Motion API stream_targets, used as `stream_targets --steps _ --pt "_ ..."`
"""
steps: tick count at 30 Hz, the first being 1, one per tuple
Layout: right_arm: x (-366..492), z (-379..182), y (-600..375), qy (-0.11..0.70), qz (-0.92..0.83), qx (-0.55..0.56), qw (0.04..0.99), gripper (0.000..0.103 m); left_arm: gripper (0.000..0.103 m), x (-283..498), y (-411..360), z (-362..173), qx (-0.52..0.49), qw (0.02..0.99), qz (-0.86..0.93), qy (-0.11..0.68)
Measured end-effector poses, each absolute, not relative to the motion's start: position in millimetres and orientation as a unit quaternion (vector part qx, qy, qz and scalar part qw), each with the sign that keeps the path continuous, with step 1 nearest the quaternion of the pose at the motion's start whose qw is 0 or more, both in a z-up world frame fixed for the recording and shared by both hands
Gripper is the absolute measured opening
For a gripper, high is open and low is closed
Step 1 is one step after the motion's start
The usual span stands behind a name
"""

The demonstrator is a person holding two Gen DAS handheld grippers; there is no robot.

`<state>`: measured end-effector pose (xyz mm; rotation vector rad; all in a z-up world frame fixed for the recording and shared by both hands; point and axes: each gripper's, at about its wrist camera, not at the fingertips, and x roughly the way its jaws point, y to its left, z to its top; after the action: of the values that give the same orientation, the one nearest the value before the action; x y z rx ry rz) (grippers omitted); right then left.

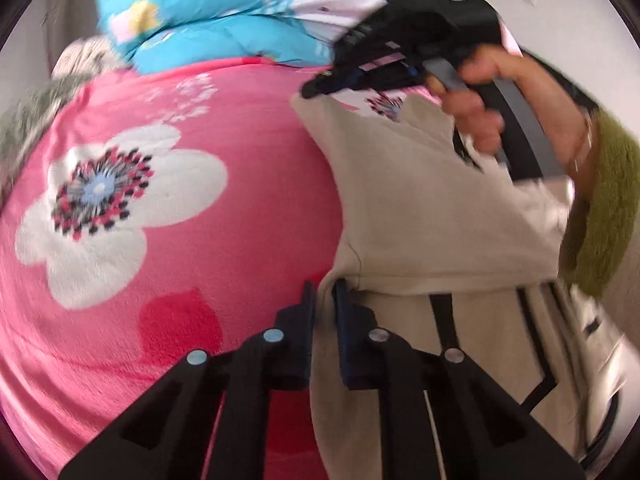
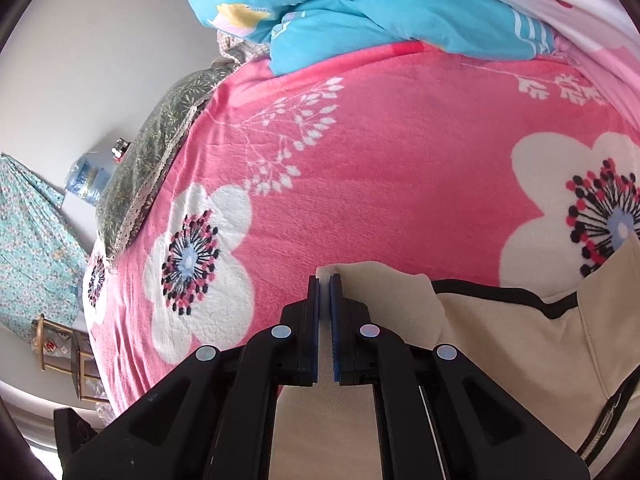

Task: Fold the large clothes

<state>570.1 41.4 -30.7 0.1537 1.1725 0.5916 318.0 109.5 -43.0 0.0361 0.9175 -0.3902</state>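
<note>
Both grippers, left gripper point(image 1: 325, 292) and right gripper point(image 2: 324, 280), pinch beige garment point(image 1: 432, 216).

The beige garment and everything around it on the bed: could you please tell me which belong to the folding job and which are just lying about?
Job:
- beige garment
- left claw
- right claw

Lying about:
- pink flowered blanket
- blue quilt
- water bottle

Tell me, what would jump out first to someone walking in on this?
The bright pink flowered blanket fills nearly everything, spread over the bed. A beige garment with black trim lies on its right side, pinched at its edges by both black grippers, left and right. Behind, a sky-blue quilt is heaped at the far end.
</note>
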Motion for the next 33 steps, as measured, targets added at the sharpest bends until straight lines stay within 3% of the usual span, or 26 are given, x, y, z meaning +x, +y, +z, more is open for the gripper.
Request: stream_targets --steps 11,13,14,15,17,23,33 --pt "577 -30 33 0.539 0.264 0.079 0.796 0.003 0.009 319 84 -51 0.086 0.874 -0.190 0.439" --pt "577 -24 32 0.539 0.277 0.076 0.791 0.010 0.006 316 92 -45 0.080 0.885 -0.173 0.424" --pt "577 -22 30 0.540 0.279 0.072 0.791 0.021 0.006 316 97 -43 0.074 0.890 -0.167 0.418" --pt "576 -19 29 0.539 0.276 0.062 0.794 0.044 0.005 314 101 -40 0.067 0.895 -0.161 0.411" --pt "573 -17 30 0.537 0.278 0.025 0.796 0.062 0.005 314 108 -38 0.051 0.898 -0.152 0.409" --pt "572 -42 39 0.572 0.285 -0.015 0.769 0.061 0.005 316 115 -51 0.024 0.891 -0.140 0.432" --pt "567 -35 54 0.546 0.265 -0.080 0.791 0.021 0.005 312 123 -51 -0.006 0.889 -0.119 0.443"
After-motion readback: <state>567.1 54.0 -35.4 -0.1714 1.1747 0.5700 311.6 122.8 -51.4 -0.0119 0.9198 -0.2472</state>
